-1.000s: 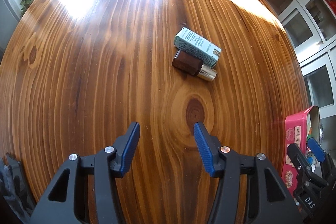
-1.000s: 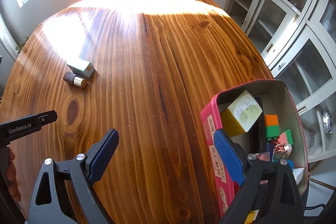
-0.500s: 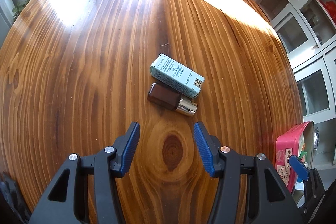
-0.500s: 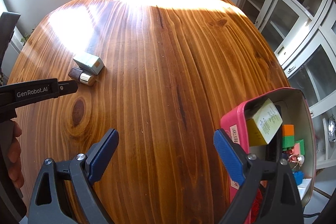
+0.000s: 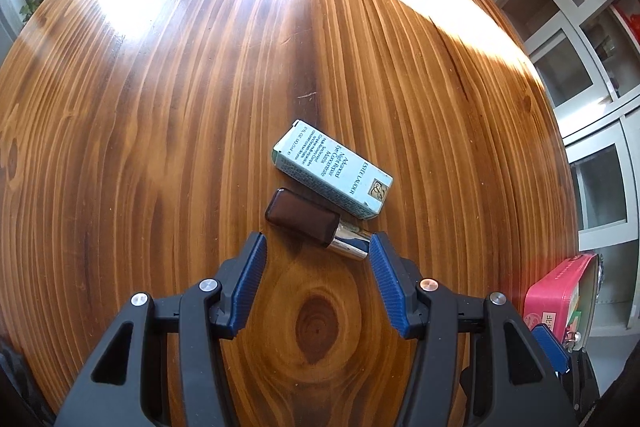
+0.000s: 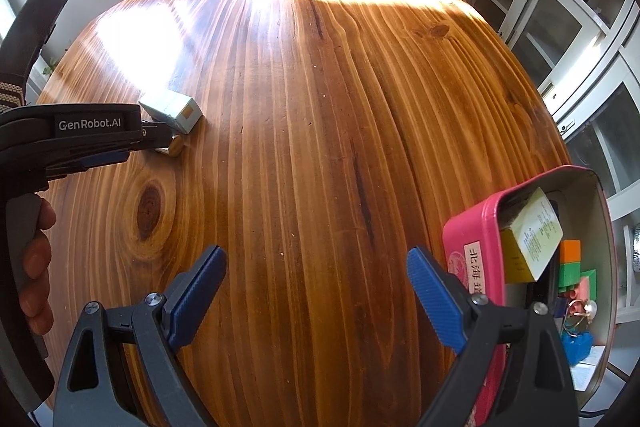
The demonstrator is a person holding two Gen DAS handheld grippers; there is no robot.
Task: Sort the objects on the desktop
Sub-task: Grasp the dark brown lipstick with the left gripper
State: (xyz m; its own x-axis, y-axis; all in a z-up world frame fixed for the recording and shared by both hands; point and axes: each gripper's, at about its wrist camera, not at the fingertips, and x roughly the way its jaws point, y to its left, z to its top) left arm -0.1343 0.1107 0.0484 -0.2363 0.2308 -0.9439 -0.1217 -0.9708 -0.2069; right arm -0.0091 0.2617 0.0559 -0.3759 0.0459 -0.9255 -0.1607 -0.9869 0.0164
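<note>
Left gripper [image 5: 316, 253] hangs steep, nose-down, jaws partly open and holding nothing; likely lined up to straddle the brown bottle [image 5: 302, 217], whose gold cap [image 5: 349, 243] sits just inside the right pad. Right gripper [image 6: 316, 281] also tilted down over bare wooden table [image 6: 320, 127], jaws wide, holding nothing, probably parked beside the pink tin [image 6: 472, 247], right, already holding sorted bits. Just beyond the bottle, touching it: the teal carton [image 5: 334, 173], lying flat.
</note>
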